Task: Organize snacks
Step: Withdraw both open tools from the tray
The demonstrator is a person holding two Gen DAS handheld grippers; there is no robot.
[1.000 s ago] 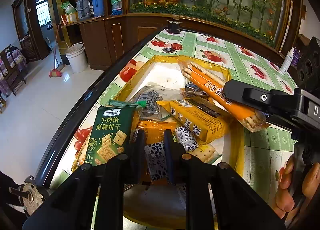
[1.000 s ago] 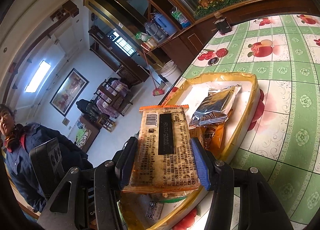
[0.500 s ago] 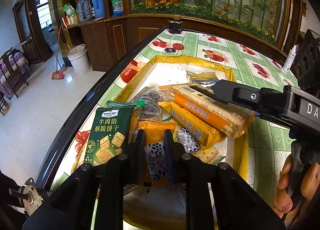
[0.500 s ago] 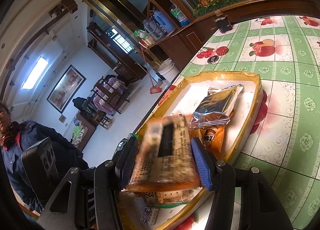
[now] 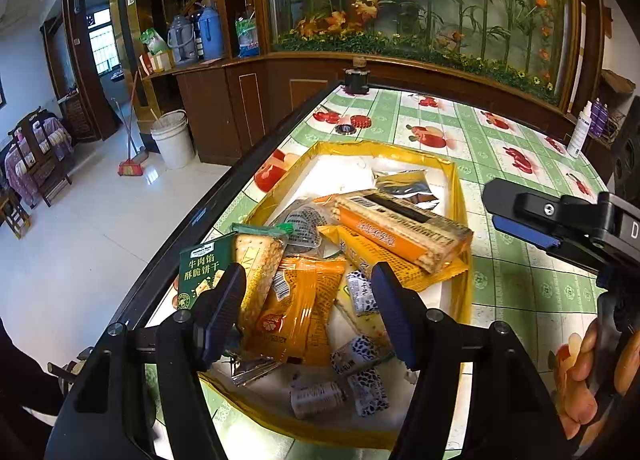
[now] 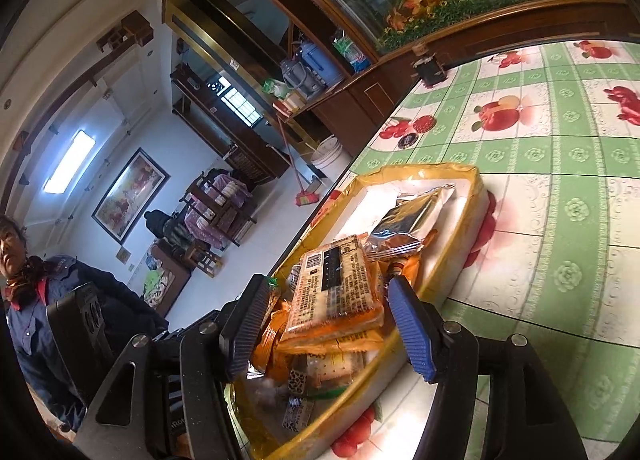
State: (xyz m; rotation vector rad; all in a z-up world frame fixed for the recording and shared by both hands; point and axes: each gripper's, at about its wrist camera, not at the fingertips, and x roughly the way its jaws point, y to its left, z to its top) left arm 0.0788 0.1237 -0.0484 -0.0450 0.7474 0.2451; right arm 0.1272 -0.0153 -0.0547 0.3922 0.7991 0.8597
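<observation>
A yellow-rimmed tray (image 5: pixel 456 183) on the table holds a heap of snack packs. An orange biscuit pack (image 5: pixel 400 225) lies on top of the heap, also seen in the right wrist view (image 6: pixel 336 288). A green cracker box (image 5: pixel 200 272) leans at the tray's left. A silver foil bag (image 5: pixel 404 183) lies at the far end. My left gripper (image 5: pixel 308 308) is open and empty above the near snacks. My right gripper (image 6: pixel 328 324) is open and empty just behind the orange pack; it shows at the right of the left wrist view (image 5: pixel 560 219).
The table has a green checked cloth with fruit prints (image 5: pixel 500 131) and a dark left edge (image 5: pixel 224 195). A small dark jar (image 5: pixel 356 79) stands at the far corner, a white bottle (image 5: pixel 578 135) at the far right. A person (image 6: pixel 36 284) stands beside the table.
My right gripper opened and let go of the orange biscuit pack, which now lies on the heap in the tray. My left gripper opened from shut.
</observation>
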